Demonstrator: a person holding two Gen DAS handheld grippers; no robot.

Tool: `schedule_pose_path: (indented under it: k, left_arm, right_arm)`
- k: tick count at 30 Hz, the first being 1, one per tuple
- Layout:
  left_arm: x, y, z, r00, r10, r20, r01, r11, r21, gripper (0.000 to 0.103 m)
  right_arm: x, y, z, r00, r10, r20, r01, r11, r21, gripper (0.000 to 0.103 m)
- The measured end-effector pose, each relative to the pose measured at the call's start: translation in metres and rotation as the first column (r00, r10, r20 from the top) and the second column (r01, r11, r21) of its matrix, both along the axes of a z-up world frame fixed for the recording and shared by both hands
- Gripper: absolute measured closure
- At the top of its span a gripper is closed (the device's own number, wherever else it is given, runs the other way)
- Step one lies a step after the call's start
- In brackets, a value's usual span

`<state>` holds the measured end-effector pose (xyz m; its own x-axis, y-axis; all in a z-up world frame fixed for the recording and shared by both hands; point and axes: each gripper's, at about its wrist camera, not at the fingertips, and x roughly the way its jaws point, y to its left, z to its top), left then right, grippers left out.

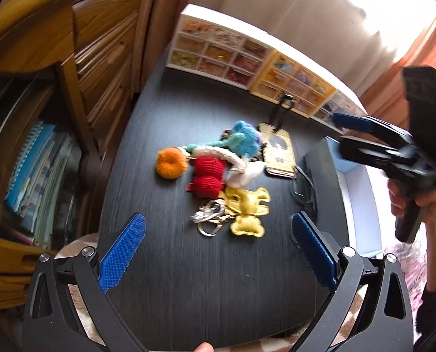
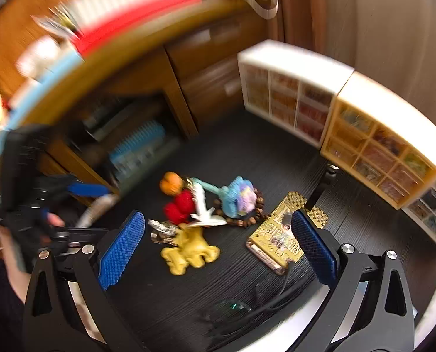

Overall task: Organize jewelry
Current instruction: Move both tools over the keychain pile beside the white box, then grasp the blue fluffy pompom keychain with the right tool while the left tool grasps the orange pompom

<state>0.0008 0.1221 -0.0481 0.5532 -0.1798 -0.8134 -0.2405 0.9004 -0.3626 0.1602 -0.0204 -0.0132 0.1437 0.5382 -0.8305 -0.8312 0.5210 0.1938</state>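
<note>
1. Both your grippers are spread wide and hold nothing: the left gripper [image 1: 218,252] hangs above the desk [image 1: 188,293], the right gripper [image 2: 218,249] over the pile.
2. The charms [image 1: 215,170] lie in one tangled heap mid-desk; the metal rings [image 1: 209,217] touch the yellow charm [image 1: 247,208]. Pinch one and you may drag its neighbours.
3. Both views are blurred, so a hurried reach could miss or knock the gold tag [image 2: 282,240].

table [image 1: 188,278]: black, fine wood grain | ball [image 1: 171,163]: orange | knit charm [image 1: 208,180]: red | bear charms [image 1: 248,209]: yellow | tag [image 2: 279,239]: gold, checkered top | gripper pads [image 1: 124,252]: blue, dotted
</note>
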Motion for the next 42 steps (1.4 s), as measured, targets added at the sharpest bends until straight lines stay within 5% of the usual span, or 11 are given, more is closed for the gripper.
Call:
schedule_pose_path:
  k: [9, 16, 21, 23, 42]
  left_arm:
    - [-0.005, 0.033, -0.014, 0.997, 0.077, -0.024, -0.078, 0.995, -0.06, 0.004]
    - [0.006, 0.028, -0.028, 0.999, 0.042, -0.033, -0.045, 0.992, -0.119, 0.004]
    - [0.012, 0.034, -0.036, 0.996, 0.085, -0.026, -0.088, 0.988, -0.127, 0.004]
    - [0.014, 0.038, -0.038, 0.994, 0.11, 0.001, -0.108, 0.985, -0.138, 0.004]
    - [0.055, 0.042, -0.058, 0.972, 0.231, -0.03, -0.233, 0.97, -0.073, 0.059]
  right_arm:
    - [0.033, 0.063, -0.055, 0.999, 0.021, -0.04, -0.03, 0.973, -0.228, 0.022]
    - [0.038, 0.069, -0.083, 0.994, -0.015, -0.11, -0.017, 0.959, -0.283, 0.039]
    - [0.036, 0.067, -0.082, 0.985, -0.063, -0.163, 0.018, 0.965, -0.263, 0.058]
    - [0.034, 0.07, -0.08, 0.987, -0.064, -0.151, 0.022, 0.964, -0.264, 0.058]
    - [0.032, 0.072, -0.076, 0.985, -0.094, -0.146, 0.05, 0.959, -0.279, 0.058]
